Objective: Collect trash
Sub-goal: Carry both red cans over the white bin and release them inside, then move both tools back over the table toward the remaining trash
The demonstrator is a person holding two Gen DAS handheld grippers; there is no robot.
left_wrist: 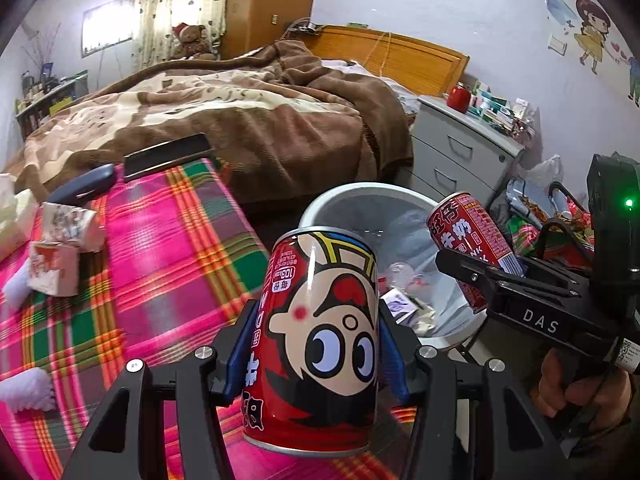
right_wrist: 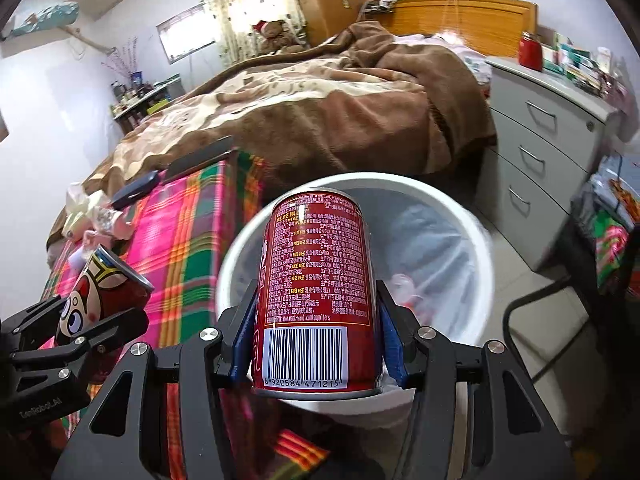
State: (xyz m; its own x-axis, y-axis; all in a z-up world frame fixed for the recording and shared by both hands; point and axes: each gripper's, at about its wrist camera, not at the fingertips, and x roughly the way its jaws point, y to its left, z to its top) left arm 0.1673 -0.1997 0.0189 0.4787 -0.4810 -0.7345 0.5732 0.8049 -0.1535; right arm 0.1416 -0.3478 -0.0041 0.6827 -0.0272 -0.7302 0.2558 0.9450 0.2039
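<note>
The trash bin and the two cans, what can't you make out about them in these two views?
- Trash bin: right wrist view, the right gripper's can covers its middle; contents blurred.
- Bin base: left wrist view, hidden behind the left gripper's can.
- Both cans' ends nearest the camera: turned away or behind gripper frames, so full or empty is unknowable.

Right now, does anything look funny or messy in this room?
Yes. The can in the left gripper is held upside down: its cartoon face is inverted. Crumpled wrappers and tissues lie scattered on the plaid cloth instead of in the white bin.
</note>
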